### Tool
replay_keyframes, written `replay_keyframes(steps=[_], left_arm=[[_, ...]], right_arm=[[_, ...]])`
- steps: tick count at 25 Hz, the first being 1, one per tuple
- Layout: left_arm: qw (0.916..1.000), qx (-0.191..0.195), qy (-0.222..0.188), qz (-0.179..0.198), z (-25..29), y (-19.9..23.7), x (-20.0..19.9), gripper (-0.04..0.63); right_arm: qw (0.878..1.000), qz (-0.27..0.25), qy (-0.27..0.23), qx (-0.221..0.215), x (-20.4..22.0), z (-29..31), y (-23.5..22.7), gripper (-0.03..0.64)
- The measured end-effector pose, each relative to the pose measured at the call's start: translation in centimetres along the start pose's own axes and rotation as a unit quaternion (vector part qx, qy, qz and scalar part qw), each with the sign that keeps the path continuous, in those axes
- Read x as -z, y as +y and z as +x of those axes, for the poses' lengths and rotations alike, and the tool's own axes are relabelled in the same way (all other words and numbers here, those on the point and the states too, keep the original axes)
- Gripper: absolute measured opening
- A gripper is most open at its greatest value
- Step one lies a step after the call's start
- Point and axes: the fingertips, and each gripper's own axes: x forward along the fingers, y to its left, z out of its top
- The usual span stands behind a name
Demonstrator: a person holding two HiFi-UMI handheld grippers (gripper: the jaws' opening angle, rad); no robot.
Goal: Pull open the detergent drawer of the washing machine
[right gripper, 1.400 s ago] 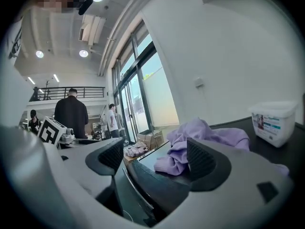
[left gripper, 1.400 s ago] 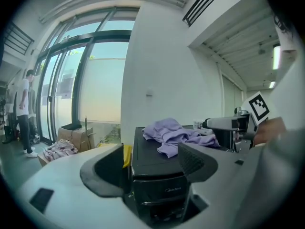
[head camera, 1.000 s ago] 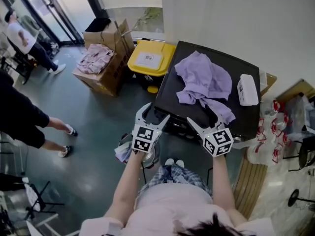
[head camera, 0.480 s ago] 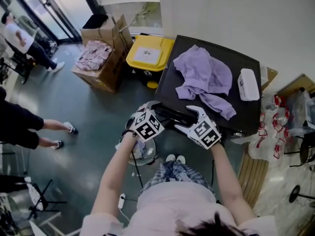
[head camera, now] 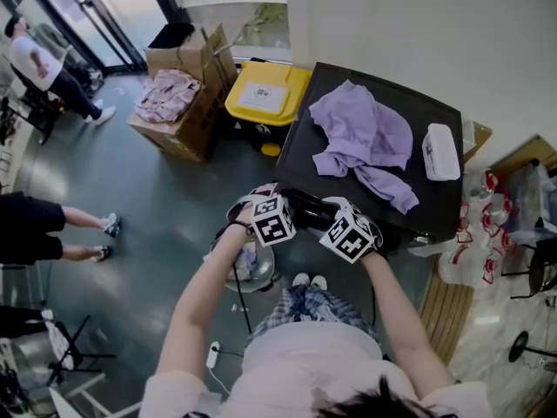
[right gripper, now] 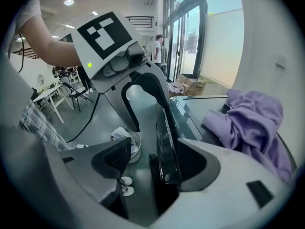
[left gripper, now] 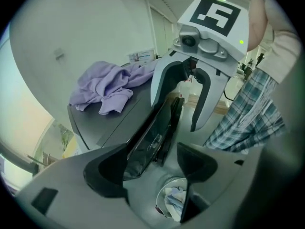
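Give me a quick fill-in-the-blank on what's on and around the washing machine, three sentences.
1. The garment lying on the washing machine is ____ in colour.
2. The bin standing beside the machine has a ____ lid.
3. Near the garment, on the machine's top, lies a closed ____ case.

Missing words: purple; yellow; white

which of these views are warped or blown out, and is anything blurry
Head view: sharp and evenly lit, with a soft sheen on the floor. Left gripper view: strong fisheye bend, dark rounded corners, purple cloth in focus. Right gripper view: same bend, windows washed out pale.
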Motion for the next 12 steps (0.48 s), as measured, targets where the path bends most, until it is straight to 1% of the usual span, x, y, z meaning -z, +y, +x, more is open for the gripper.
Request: replay_keyframes(steps=[3, 5, 9, 12], left_arm=[[0.9999, 0.009, 0.006, 0.008, 0.4, -0.2, -0.3, 0.333], [0.9997, 0.007, 0.014, 0.018, 0.7, -0.2, -0.3, 0.323], [0.9985, -0.013, 0.033, 0.042, 1.1, 0.4, -0.3, 0.278], [0.9947, -0.038, 0.055, 0.078, 1.3, 0.7, 0.0, 0.259]], right_arm=[[1.0, -0.009, 0.015, 0.007, 0.7, 0.4, -0.2, 0.304], [1.0, -0.014, 0.019, 0.012, 0.8, 0.5, -0.2, 0.295], [0.998, -0.034, 0.034, 0.031, 0.8, 0.7, -0.6, 0.25], [0.996, -0.053, 0.049, 0.05, 0.8, 1.0, -0.8, 0.229]])
